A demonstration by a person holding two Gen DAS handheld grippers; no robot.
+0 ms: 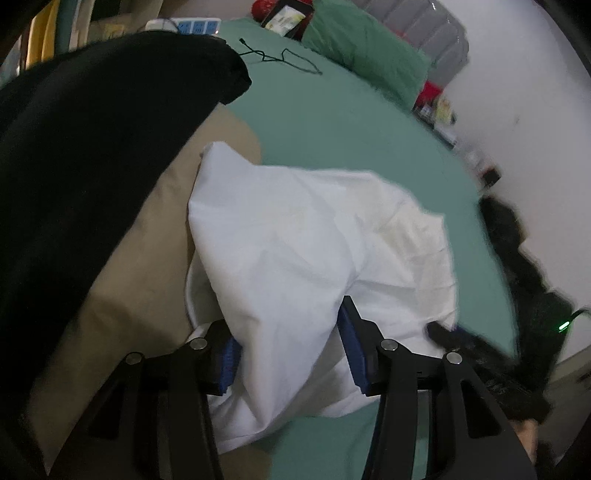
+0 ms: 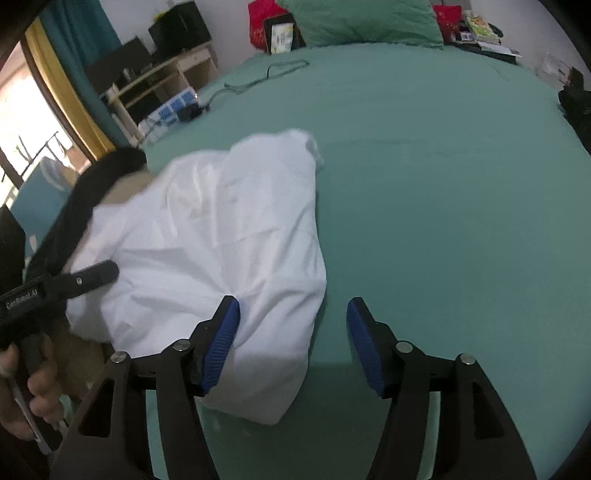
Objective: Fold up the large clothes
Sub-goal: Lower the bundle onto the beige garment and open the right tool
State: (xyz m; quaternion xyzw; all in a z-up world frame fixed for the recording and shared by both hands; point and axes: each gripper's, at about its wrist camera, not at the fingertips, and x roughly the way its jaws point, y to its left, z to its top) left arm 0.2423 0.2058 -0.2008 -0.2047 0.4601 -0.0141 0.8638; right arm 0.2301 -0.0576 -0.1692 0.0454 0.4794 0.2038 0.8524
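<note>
A white garment (image 1: 303, 236) lies bunched on a green bed sheet (image 1: 332, 125); it also shows in the right wrist view (image 2: 207, 243). My left gripper (image 1: 288, 350) has its blue-padded jaws wide apart with a fold of the white cloth lying between them. My right gripper (image 2: 291, 339) is open at the garment's near right edge; cloth lies against its left pad (image 2: 221, 343), and bare sheet is under the gap. The left gripper's finger (image 2: 92, 277) rests on the garment's left side in the right wrist view.
A black garment (image 1: 92, 147) and a tan one (image 1: 140, 280) lie left of the white one. A green pillow (image 2: 358, 22), a cable (image 2: 273, 74), a tablet (image 2: 282, 35) and clutter sit at the bed's head. A power strip (image 2: 173, 110) and shelves (image 2: 162, 77) stand left.
</note>
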